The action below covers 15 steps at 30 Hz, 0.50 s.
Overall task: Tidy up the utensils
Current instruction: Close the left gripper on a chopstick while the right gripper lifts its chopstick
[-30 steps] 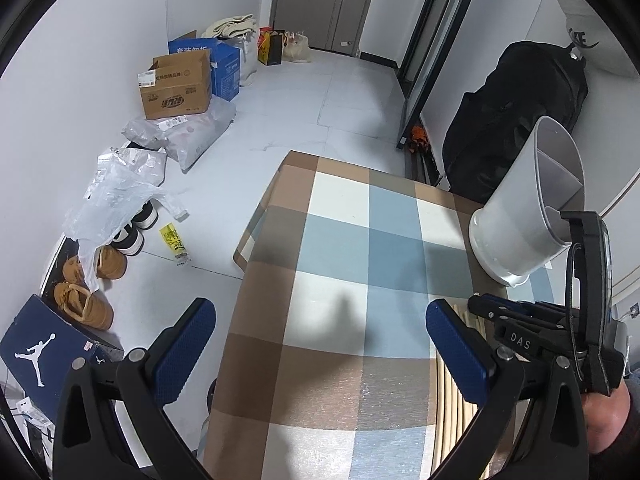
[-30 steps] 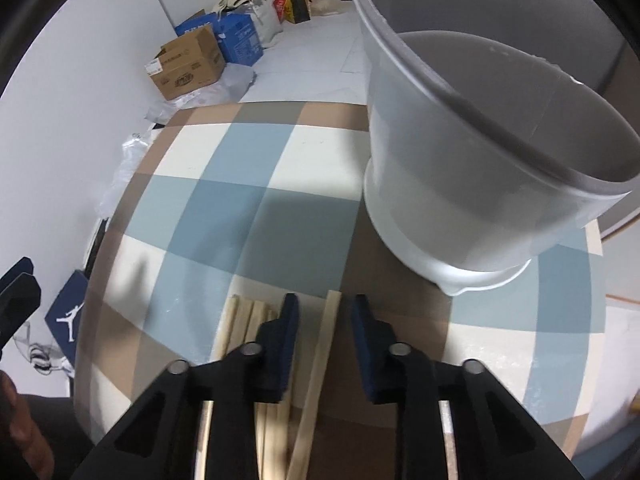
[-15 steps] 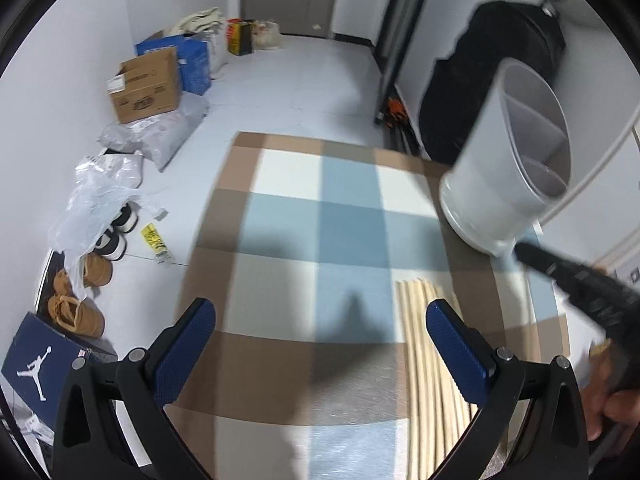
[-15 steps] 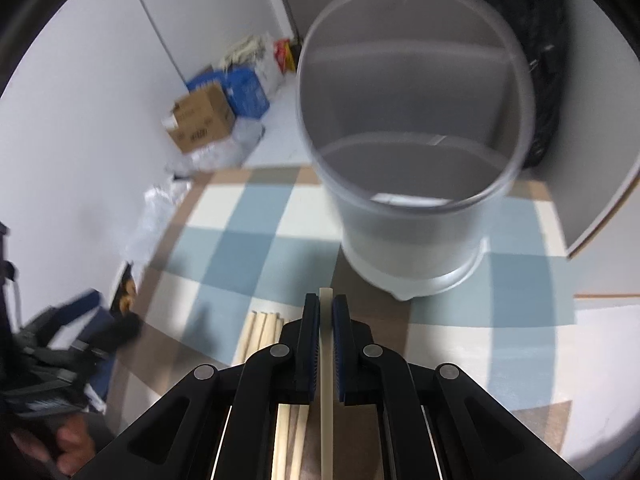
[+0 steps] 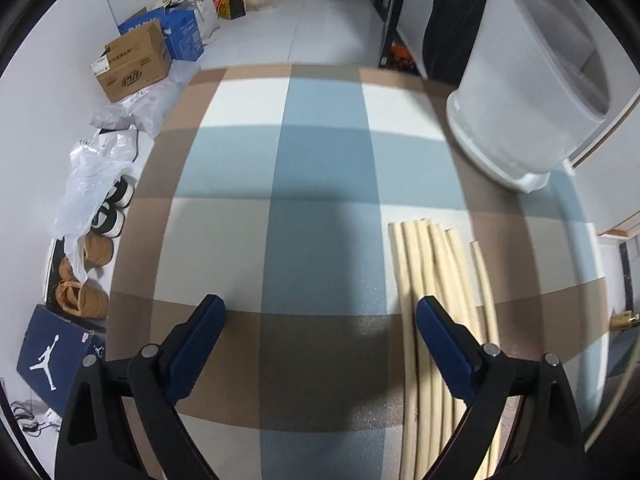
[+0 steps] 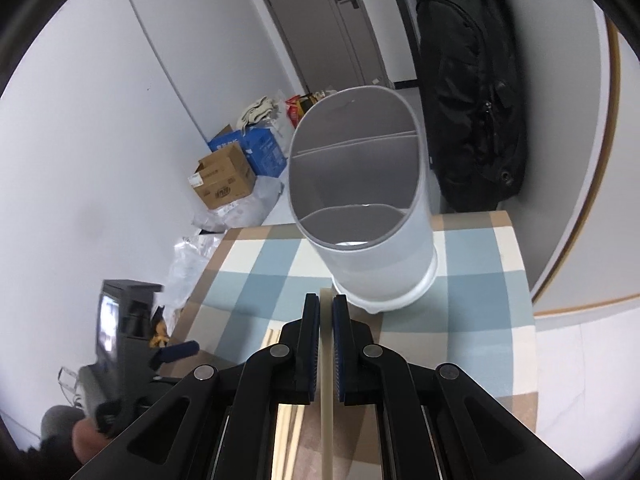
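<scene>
1. One chopstick [image 6: 325, 364] was clamped in the right tongs [image 6: 326, 308], raised off the surface [image 6: 472, 300], its tip sticking out just past the pads and pointing toward the holder [image 6: 372, 232].
2. Left tongs [image 5: 318, 316] were spread wide with nothing between them, hovering over the checked surface [image 5: 312, 184]. Their right finger [image 5: 440, 344] overlapped the pile in view; contact can't be judged.
3. Remaining chopsticks [image 5: 436, 280] lay flat, side by side, on the surface, near the holder [image 5: 528, 80] but apart from it. Roughly six showed; the exact count was unclear with the tongs in front.
4. Holder stood upright at the far right of the surface, divided into compartments. Nothing was visible inside the compartments that could be seen into.
5. Progress estimate: early. First stick picked, none delivered, rest of the pile still to move.
6. Next step probably needs the stick tipped more upright over one compartment before release, otherwise it may catch the rim or a divider.
7. Floor clutter, including a cardboard box [image 5: 134, 66], wasn't involved.
</scene>
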Tool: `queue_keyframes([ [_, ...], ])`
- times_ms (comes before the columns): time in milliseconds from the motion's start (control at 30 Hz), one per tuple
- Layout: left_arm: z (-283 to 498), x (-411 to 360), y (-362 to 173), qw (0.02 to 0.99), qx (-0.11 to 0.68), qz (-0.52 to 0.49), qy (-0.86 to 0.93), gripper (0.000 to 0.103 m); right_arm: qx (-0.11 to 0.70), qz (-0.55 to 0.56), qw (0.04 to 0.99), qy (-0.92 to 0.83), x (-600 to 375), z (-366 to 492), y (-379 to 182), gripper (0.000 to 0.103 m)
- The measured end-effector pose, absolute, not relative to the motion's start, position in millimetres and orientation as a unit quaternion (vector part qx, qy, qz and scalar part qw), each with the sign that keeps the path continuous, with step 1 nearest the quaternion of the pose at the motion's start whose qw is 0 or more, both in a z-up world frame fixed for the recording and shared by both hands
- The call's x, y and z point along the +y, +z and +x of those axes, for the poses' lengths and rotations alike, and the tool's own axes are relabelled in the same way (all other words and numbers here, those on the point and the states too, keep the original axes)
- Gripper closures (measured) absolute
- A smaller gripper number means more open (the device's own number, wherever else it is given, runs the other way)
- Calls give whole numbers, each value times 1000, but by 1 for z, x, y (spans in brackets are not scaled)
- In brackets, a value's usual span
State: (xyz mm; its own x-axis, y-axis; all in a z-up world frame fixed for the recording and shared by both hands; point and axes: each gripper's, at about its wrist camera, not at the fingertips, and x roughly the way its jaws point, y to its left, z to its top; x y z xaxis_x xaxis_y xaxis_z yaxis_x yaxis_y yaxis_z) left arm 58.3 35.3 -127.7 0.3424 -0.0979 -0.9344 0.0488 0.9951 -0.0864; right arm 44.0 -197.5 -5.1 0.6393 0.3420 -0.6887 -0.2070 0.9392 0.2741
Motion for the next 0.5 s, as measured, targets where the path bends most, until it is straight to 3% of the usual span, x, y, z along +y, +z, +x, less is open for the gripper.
queue_keyframes([
  [233,59,38,-125,818,574,-20,-36,11,394,61,907,135,-210,39,-6,97],
  [367,62,26,-128,823,567,-16,-25,21,396,79,906,127,-227,34,-4,97],
  [500,72,17,-129,822,569,-13,-22,21,387,100,907,131,-239,25,3,97],
])
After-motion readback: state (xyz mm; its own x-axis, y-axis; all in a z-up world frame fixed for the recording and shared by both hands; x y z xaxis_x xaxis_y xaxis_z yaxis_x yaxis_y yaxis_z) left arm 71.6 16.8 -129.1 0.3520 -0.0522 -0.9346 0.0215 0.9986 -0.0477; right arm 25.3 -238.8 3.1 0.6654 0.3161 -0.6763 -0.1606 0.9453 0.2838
